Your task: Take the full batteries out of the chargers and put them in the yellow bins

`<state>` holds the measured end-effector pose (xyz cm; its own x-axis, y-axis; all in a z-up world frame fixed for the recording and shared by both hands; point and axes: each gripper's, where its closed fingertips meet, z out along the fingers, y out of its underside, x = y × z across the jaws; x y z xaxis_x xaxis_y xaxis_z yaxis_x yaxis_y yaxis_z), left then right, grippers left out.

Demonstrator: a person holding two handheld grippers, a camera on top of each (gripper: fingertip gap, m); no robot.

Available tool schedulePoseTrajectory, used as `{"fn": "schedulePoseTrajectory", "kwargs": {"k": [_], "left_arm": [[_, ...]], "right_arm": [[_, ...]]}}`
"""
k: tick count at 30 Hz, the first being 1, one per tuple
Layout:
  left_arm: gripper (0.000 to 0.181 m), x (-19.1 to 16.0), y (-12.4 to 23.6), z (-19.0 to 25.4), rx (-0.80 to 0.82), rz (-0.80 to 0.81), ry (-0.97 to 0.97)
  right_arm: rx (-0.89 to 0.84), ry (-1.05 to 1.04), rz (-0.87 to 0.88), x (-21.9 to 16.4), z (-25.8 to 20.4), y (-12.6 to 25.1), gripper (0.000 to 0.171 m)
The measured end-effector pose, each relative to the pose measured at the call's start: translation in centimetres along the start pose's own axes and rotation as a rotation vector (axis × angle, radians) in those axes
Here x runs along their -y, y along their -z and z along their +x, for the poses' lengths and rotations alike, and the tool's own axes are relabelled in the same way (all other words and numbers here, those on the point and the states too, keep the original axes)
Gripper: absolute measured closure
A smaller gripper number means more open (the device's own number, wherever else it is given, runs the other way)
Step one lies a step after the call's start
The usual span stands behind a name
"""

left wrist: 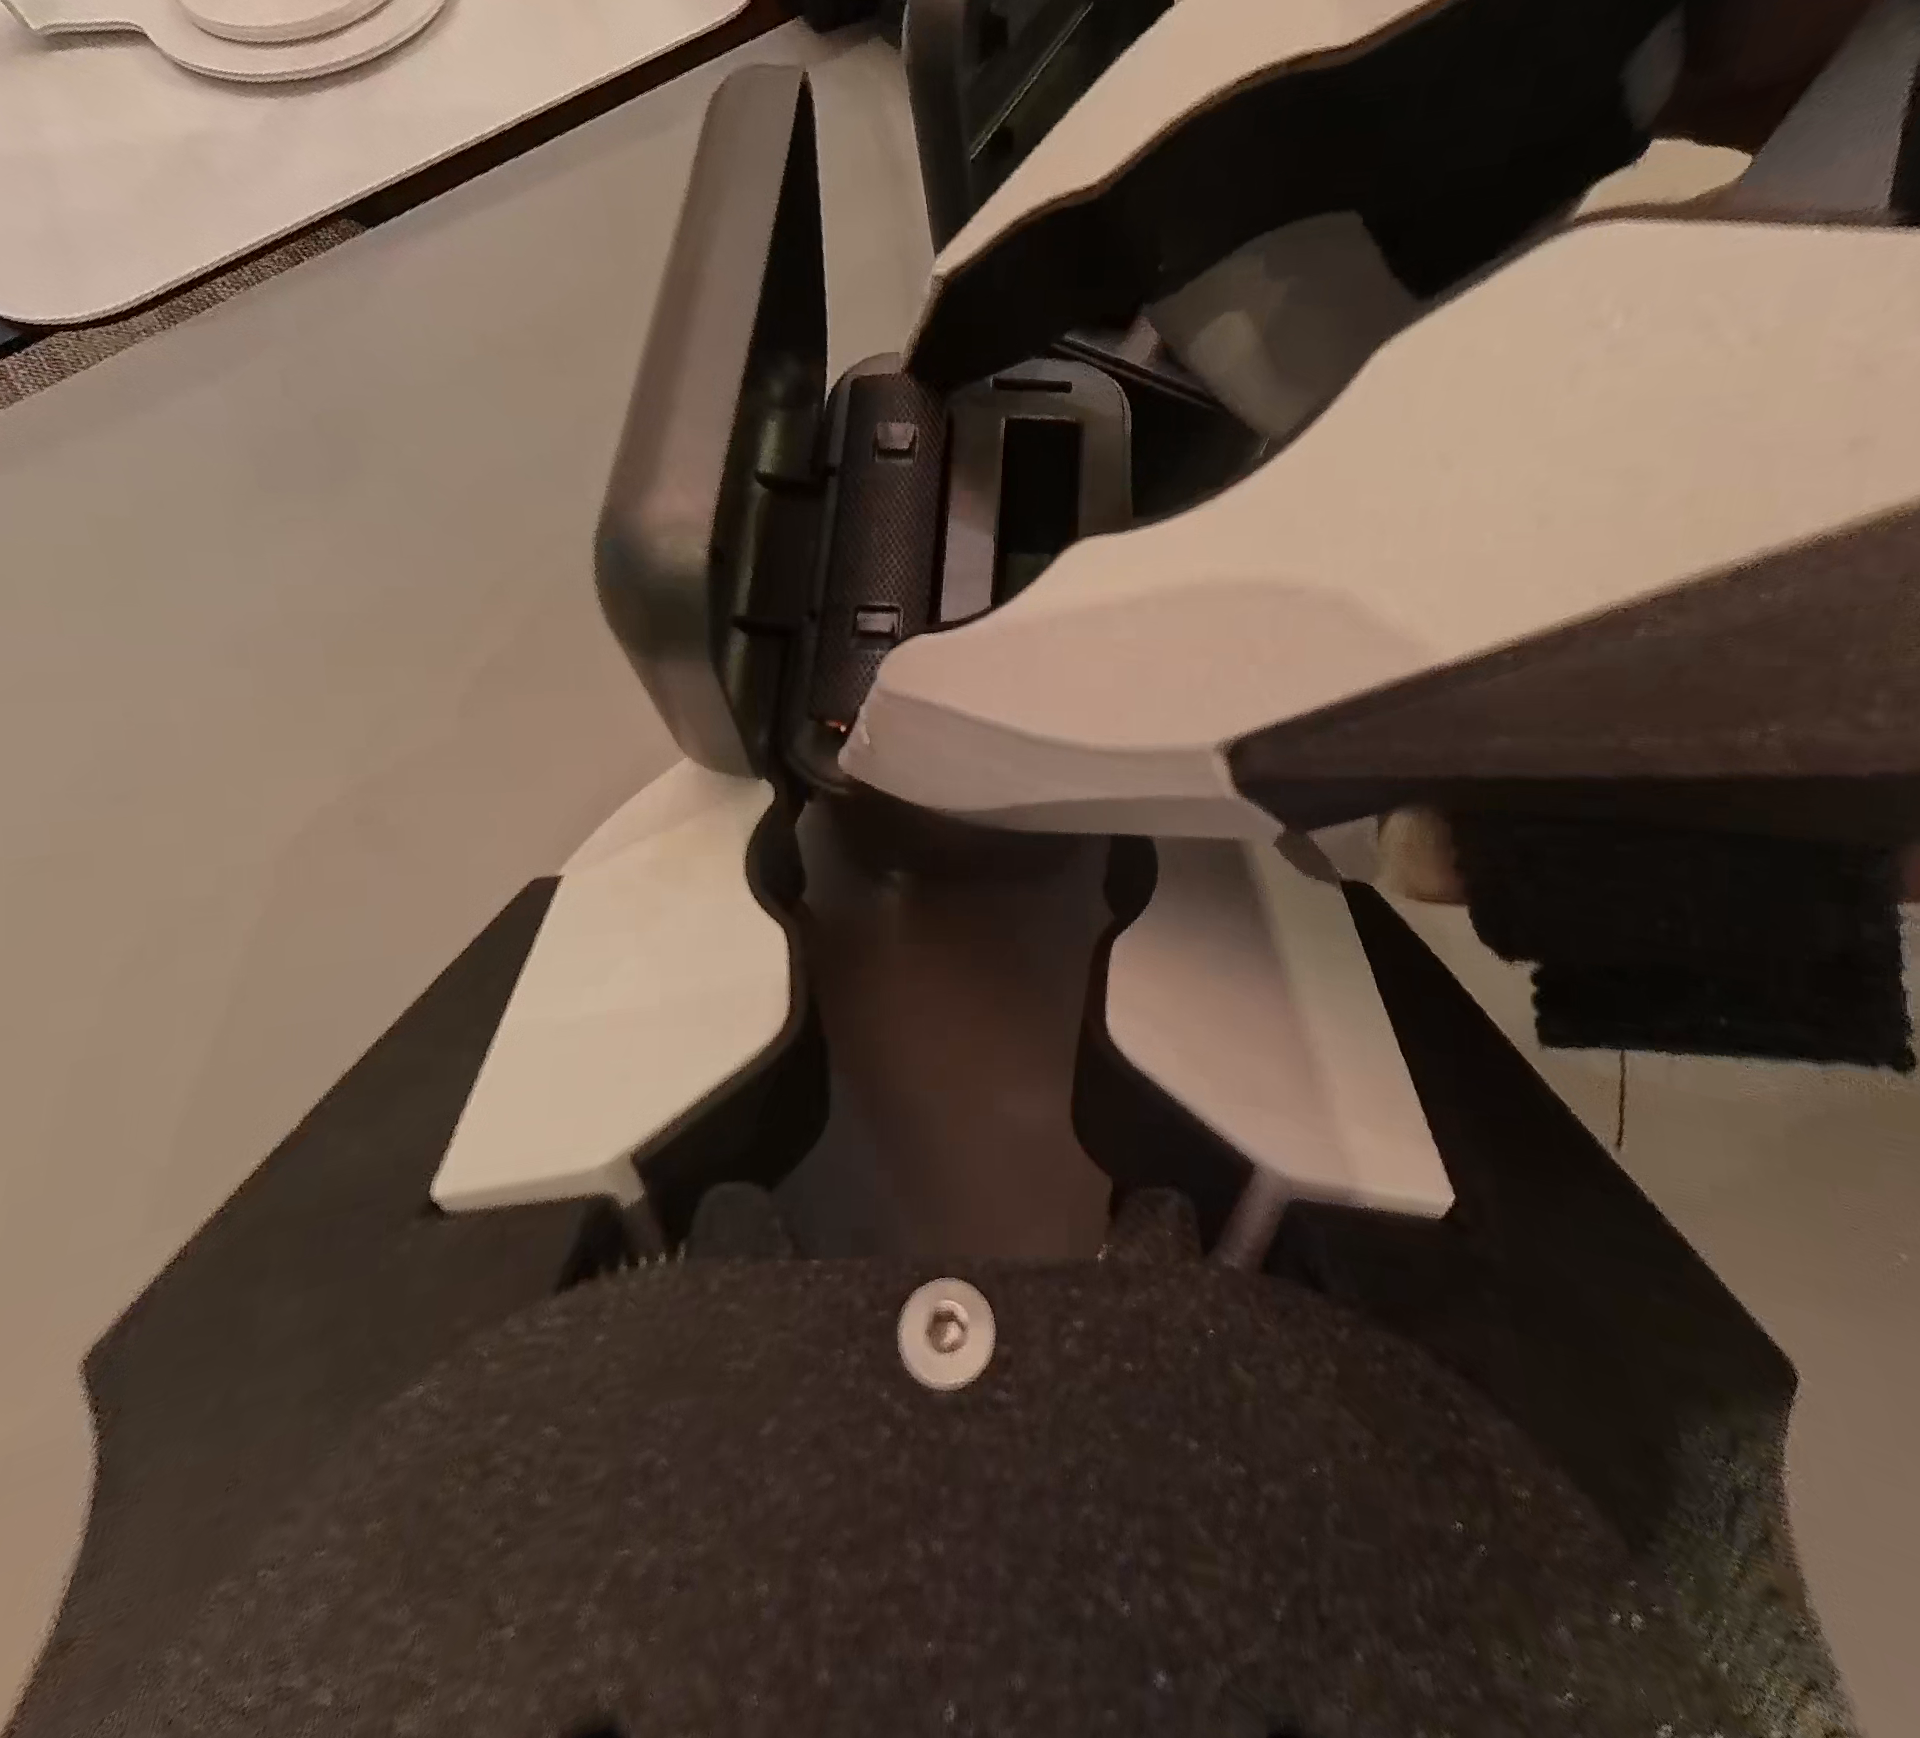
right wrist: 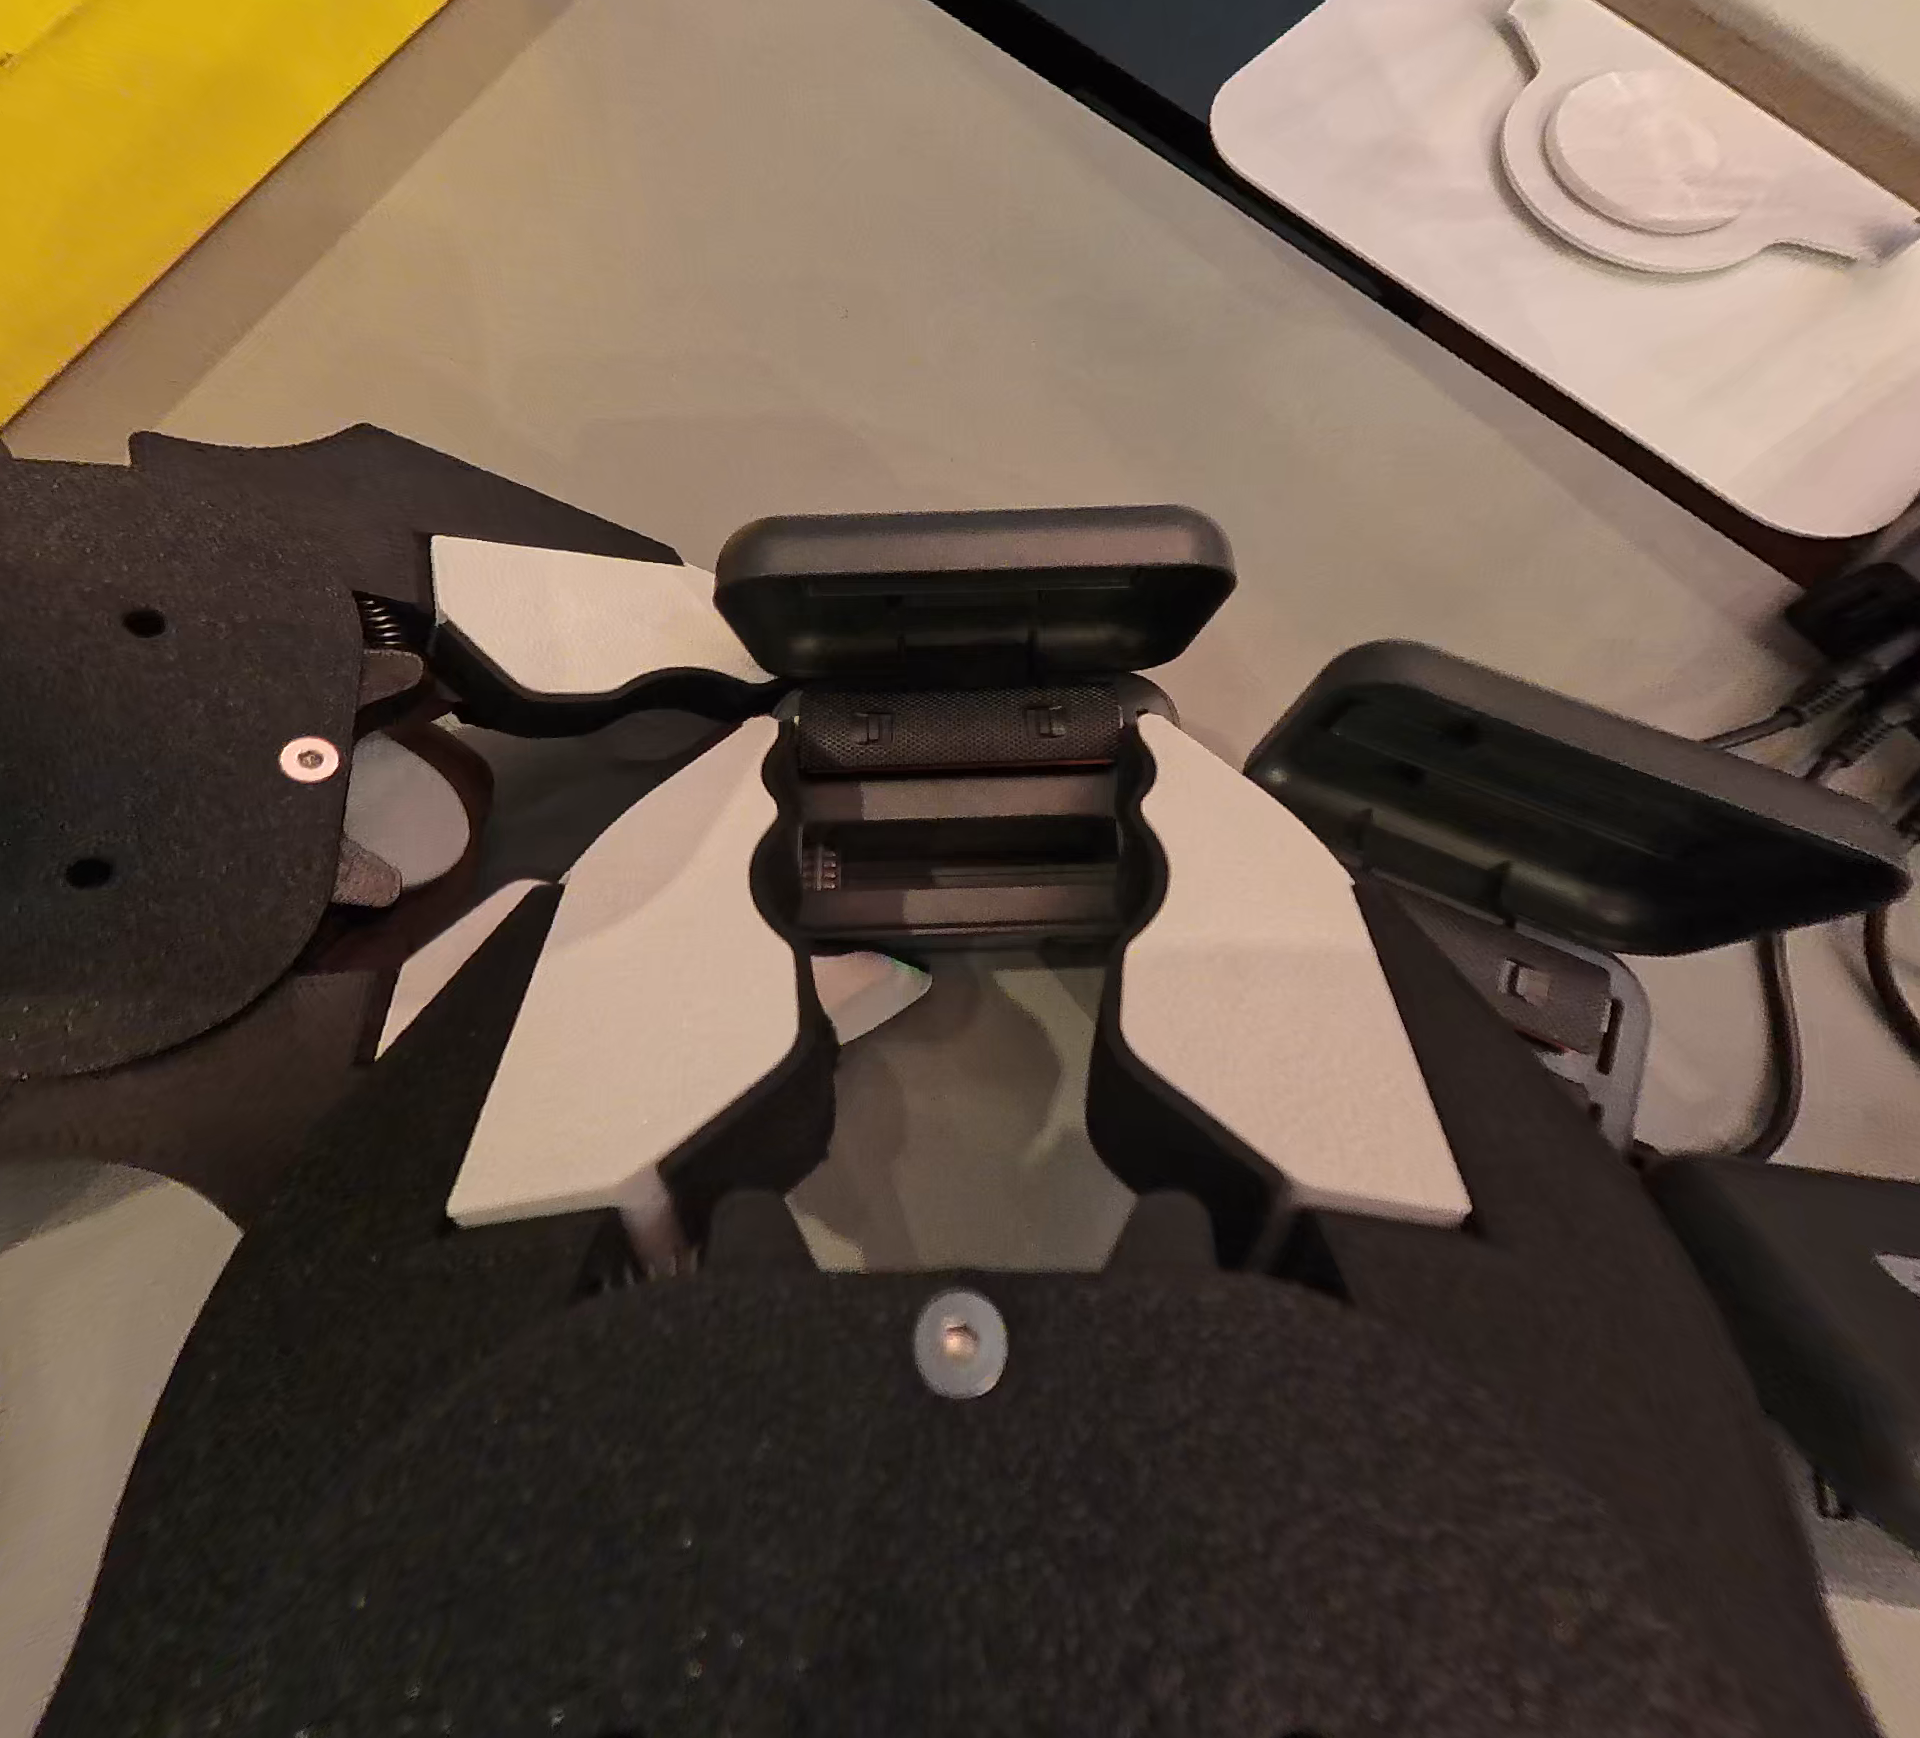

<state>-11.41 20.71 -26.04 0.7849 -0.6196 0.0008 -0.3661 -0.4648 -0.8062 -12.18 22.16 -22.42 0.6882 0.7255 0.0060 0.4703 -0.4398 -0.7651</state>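
The battery (right wrist: 935, 730) sits in the back slot of the open charger (right wrist: 956, 907), just under the raised lid (right wrist: 977, 545). The jaws of our right gripper (right wrist: 961, 738) are narrowed onto its two short ends, so we can lift it straight up. The jaws of our left gripper (left wrist: 951, 831) seem closed on one end of the charger; we judge they hold it down on the counter (right wrist: 831, 286) so that it does not rise with the battery. The front slot is empty. The yellow bin (right wrist: 208, 78) waits well apart, and a second open charger (right wrist: 1558, 836) stands near.
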Motion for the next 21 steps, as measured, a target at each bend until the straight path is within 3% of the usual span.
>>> {"fn": "schedulePoseTrajectory", "kwargs": {"k": [9,16,21], "left_arm": [[0.124,-0.1,0.1,-0.1,-0.005,0.001,0.01],[0.124,-0.1,0.1,-0.1,-0.005,0.002,0.01],[0.121,0.0,0.4,-0.2,0.005,0.018,0.004]], "right_arm": [[-0.007,0.02,0.078,0.5,-0.1,0.1,0.115],[0.051,-0.02,0.184,4.1,0.1,3.5,0.114],[0.071,-0.059,0.216,3.6,0.2,5.4,0.114]]}}
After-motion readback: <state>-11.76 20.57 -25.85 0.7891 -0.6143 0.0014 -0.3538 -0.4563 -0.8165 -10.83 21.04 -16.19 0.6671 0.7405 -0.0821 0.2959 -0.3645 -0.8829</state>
